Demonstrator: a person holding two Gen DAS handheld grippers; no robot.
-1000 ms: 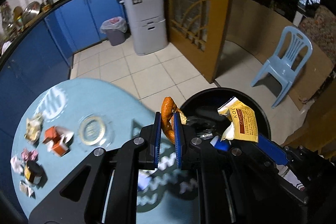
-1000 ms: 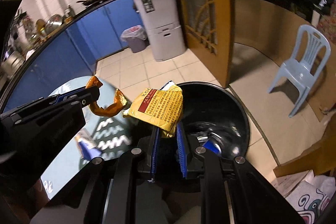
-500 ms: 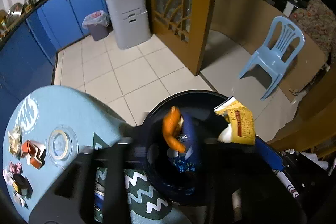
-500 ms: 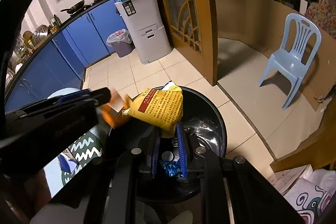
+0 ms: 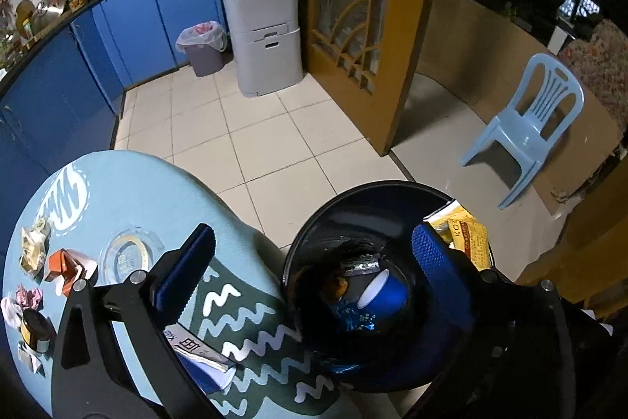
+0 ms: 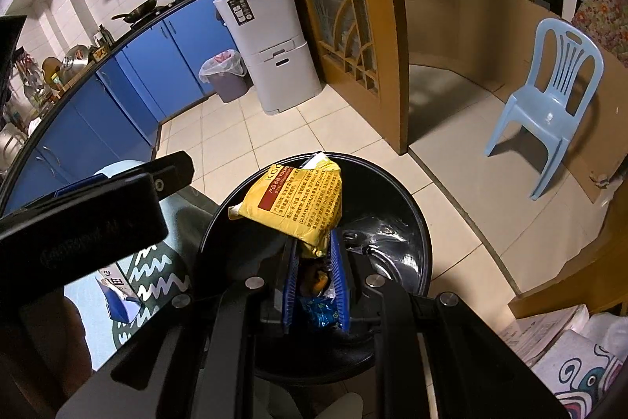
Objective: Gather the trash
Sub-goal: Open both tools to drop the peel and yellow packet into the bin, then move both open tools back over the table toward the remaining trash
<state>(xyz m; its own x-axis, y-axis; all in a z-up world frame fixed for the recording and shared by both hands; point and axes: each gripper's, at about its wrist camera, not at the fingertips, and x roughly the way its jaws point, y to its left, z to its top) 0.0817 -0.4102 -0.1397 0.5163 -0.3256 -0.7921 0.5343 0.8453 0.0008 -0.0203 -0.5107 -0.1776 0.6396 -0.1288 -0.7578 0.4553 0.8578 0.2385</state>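
- The right hand-held gripper [image 6: 313, 264] is clamping a yellow snack packet [image 6: 300, 205] lettered "KO…" over the black trash bin [image 6: 420, 222].
- The left hand-held gripper [image 5: 314, 250] is gaping wide, empty, above the bin beside the tabletop [image 5: 129, 191].

Indoor light falls from overhead, bright on the tiled floor [image 5: 274, 128] and dim beyond the door [image 6: 353, 26] at upper right. Glare streaks the glossy liner of the bin [image 6: 392, 254], whose depth is in shadow. Both views are sharp at centre, with fisheye bowing and dark vignetting at the edges.
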